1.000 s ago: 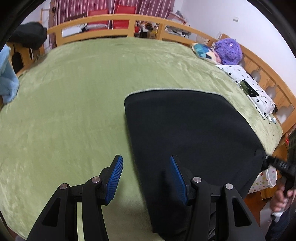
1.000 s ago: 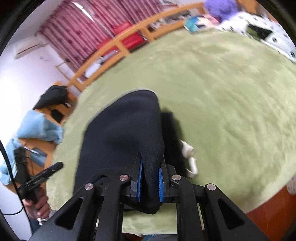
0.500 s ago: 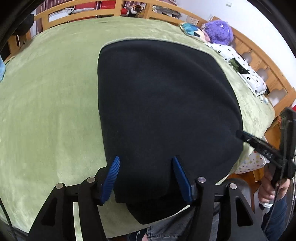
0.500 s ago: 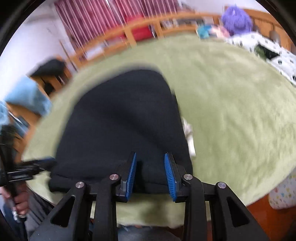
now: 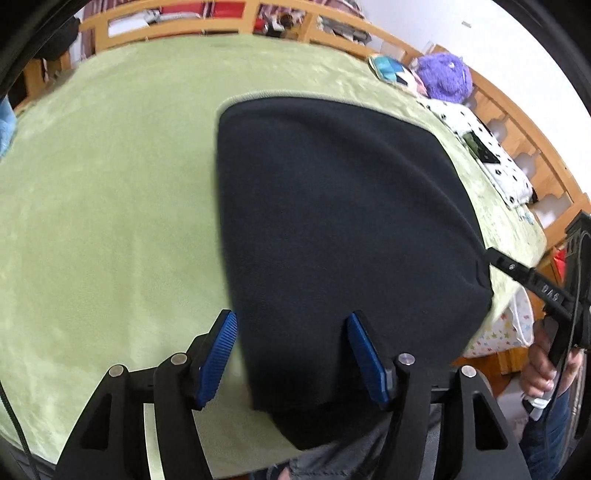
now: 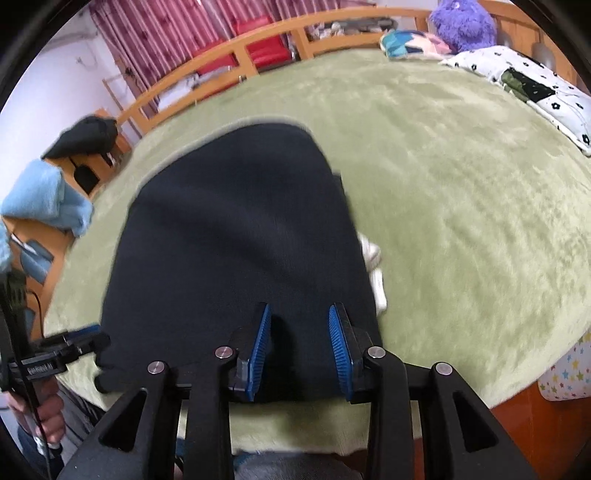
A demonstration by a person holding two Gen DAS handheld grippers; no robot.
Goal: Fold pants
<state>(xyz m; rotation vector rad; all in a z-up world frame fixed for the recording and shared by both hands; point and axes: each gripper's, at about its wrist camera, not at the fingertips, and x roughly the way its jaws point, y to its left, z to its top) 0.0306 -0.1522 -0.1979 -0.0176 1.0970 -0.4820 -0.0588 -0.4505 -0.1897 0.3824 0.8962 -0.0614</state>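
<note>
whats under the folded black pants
The pants lie on the green blanket. A white cord pokes out from under their right edge in the right wrist view. Anything else beneath is covered by the dark fabric.

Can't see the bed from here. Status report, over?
Both grippers, left and right, open, jaws just widened. Dark pants folded flat on green blanket. Nothing in the way.

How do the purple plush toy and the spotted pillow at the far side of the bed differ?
The purple plush toy is round, fuzzy and plain in colour; the spotted pillow is flat, smooth, white with black marks. A dark flat thing lies on the pillow, none on the toy. Both lie by the wooden rail.
</note>
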